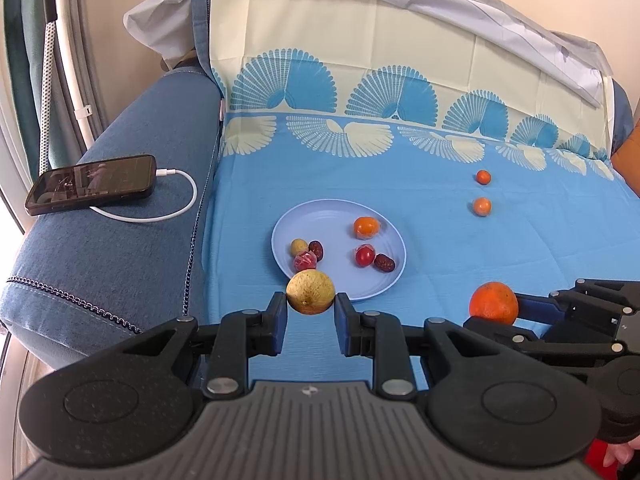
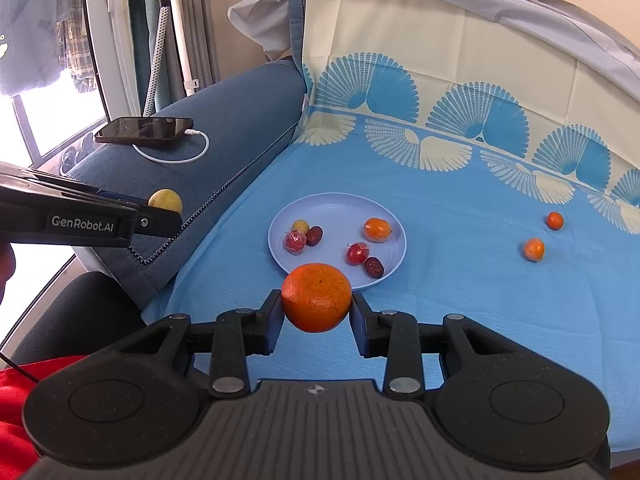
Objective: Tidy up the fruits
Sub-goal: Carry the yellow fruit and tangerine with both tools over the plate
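My left gripper pinches a yellow fruit between its blue pads, low in the centre of the left view, just in front of the near rim of the plate. My right gripper pinches an orange the same way, also hanging just short of the plate's near edge in the right view; in the left view that orange sits at the lower right. The plate lies mid-frame on the blue cloth and already holds a small orange fruit, a small yellow one, two red wrapped pieces and two dark dates. Two small oranges lie on the cloth well apart from the plate, toward the right of the frame. I judge the step in hand is to carry both fruits over the plate and set them down. To do it well, I should bring one in at a time so the grippers do not crowd each other, aim for the bare patches of the plate, the far middle and the near side, and lower each fruit until it is nearly resting before I let the pads part. Both are round and would roll, so a drop from height could knock the smaller pieces or send the fruit off the rim. The soft cloth under the plate may let it tip if I press on its edge. A phone on its cable lies on the armrest at the upper left, well out of the way.
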### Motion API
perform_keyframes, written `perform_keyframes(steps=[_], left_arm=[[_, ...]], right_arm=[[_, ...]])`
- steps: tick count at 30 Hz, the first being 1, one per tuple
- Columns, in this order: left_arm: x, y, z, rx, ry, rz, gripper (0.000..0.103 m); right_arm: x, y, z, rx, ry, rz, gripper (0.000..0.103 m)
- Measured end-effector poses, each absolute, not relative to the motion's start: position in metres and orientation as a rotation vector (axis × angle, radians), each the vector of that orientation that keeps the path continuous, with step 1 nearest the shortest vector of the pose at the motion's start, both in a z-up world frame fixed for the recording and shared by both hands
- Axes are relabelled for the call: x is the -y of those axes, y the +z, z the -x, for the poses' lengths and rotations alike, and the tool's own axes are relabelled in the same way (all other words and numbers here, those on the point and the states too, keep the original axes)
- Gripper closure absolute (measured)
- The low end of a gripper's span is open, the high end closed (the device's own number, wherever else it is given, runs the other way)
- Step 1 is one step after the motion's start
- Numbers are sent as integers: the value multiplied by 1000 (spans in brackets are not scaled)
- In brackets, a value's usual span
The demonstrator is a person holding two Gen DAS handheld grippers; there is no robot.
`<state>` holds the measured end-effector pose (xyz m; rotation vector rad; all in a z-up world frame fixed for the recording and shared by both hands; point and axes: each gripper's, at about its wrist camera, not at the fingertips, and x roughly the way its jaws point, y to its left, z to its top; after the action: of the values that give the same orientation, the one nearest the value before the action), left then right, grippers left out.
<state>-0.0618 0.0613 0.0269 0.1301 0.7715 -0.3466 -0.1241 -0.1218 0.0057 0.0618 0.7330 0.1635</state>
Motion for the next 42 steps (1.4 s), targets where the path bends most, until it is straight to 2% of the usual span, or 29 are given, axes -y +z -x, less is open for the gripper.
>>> perform_keyframes(steps=[19,30,42], left_arm=[[-58,21,37,-787,-342,-111,75],[-35,3,-23,-807,-339,-102,75],[-8,-46,-98,-884,-334,-131,75]], right_arm=[[123,-4,104,-765,143,-75,66],[131,-24,49,-786,125,-91,66],[137,-67,-23,-848,114,-105,66]])
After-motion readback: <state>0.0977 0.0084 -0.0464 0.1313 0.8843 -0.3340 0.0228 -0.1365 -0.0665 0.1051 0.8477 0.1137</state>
